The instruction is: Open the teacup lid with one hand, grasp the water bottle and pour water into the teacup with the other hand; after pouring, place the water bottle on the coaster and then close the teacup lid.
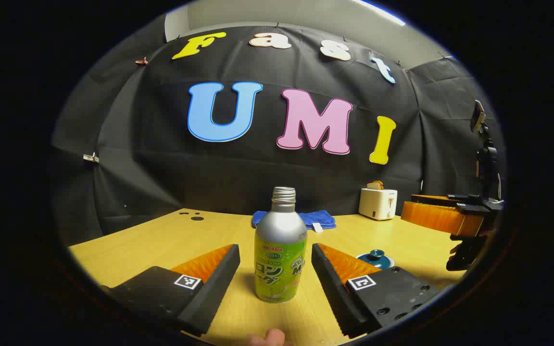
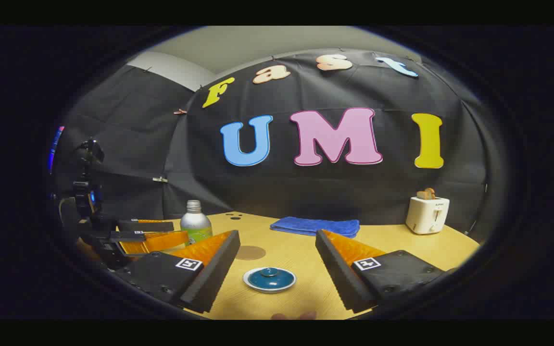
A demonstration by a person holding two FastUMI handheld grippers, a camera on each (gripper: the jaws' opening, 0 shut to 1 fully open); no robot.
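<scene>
Between left claw (image 1: 275, 262) fingers: water bottle (image 1: 280, 250), untouched | right claw (image 2: 274, 250) wide, empty

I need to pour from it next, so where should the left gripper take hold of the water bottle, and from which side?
Grip the water bottle across its straight labelled body, below the tapering shoulder. It stands upright on the table between the open fingers of the left gripper, so a level approach straight ahead probably suits. The narrow threaded neck gives less hold.
</scene>
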